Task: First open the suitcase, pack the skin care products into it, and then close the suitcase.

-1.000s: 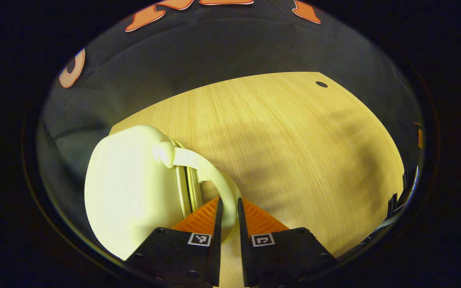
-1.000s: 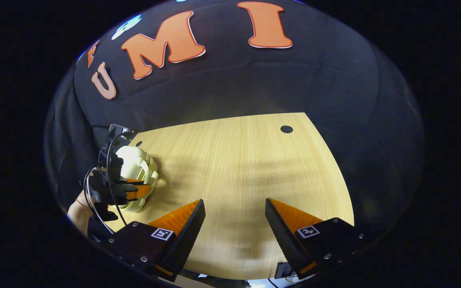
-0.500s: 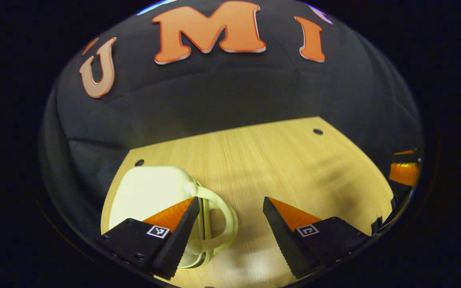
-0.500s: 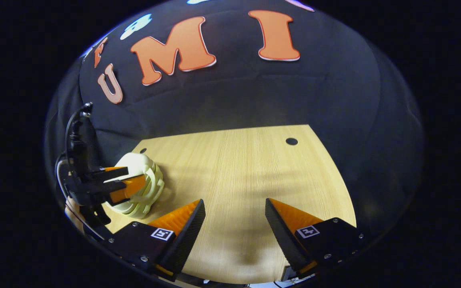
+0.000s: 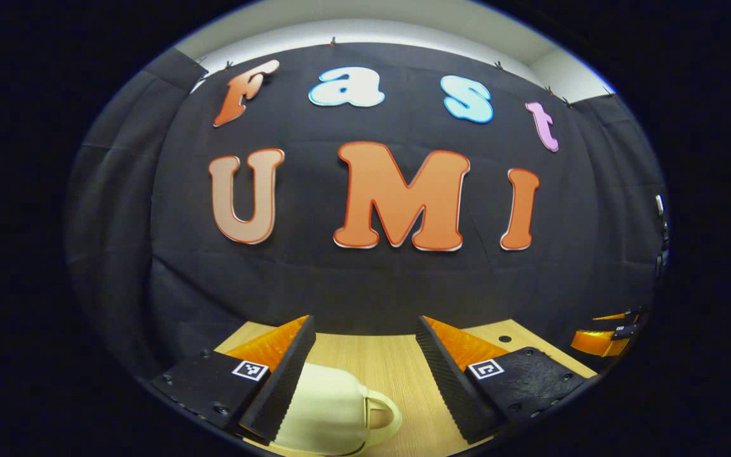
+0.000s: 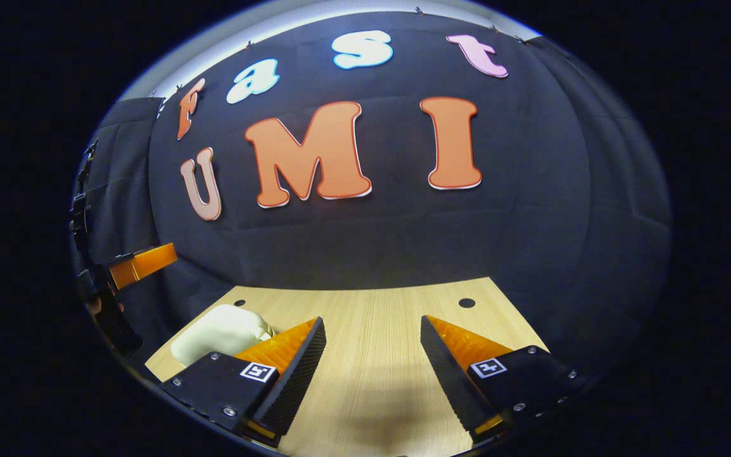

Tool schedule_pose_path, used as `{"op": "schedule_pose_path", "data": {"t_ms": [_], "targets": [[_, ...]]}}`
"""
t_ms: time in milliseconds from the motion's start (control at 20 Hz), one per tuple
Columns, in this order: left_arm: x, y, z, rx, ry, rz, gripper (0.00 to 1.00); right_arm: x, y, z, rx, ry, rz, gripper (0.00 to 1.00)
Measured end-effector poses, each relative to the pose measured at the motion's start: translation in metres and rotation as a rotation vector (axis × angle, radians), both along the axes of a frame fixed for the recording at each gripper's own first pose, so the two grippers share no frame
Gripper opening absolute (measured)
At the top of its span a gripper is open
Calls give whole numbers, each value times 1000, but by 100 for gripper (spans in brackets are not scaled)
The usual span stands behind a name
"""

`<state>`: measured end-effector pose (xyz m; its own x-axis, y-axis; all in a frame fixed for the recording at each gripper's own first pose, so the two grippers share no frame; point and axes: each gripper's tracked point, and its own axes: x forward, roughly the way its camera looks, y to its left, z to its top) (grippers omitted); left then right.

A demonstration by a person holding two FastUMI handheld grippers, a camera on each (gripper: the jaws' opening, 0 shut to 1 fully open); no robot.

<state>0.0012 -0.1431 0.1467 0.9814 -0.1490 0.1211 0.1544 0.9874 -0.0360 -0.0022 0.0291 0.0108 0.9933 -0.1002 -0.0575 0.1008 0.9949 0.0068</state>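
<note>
The small cream suitcase point(image 5: 327, 412) lies shut on the wooden table point(image 5: 403, 368), its looped handle point(image 5: 381, 412) pointing right. My left gripper point(image 5: 365, 355) hangs open well above and behind it, nothing between its fingers. In the right gripper view the suitcase point(image 6: 219, 330) rests at the table's near left corner. My right gripper point(image 6: 372, 349) is open over the bare table point(image 6: 378, 317), to the right of the case. The left gripper point(image 6: 140, 263) shows raised at the far left of that view.
Black cloth walls close the table in at the back and sides. A small round hole point(image 6: 466, 303) sits near the table's far right corner, another hole point(image 6: 239, 303) near the far left. The right gripper point(image 5: 606, 339) shows at the right edge of the left gripper view.
My left gripper let go of the suitcase handle, opened, then rose and tilted up away from the case. My right gripper also lifted and tilted up. The suitcase stays shut on the table.
</note>
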Motion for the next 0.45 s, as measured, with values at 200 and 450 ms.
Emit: {"op": "schedule_pose_path", "data": {"t_ms": [200, 450], "targets": [[-20, 48, -3, -61, 2, -14, 98, -20, 32, -3, -13, -32, -2, 96], [-42, 84, 10, -64, -23, -15, 97, -45, 56, -4, -35, -35, -3, 96]]}}
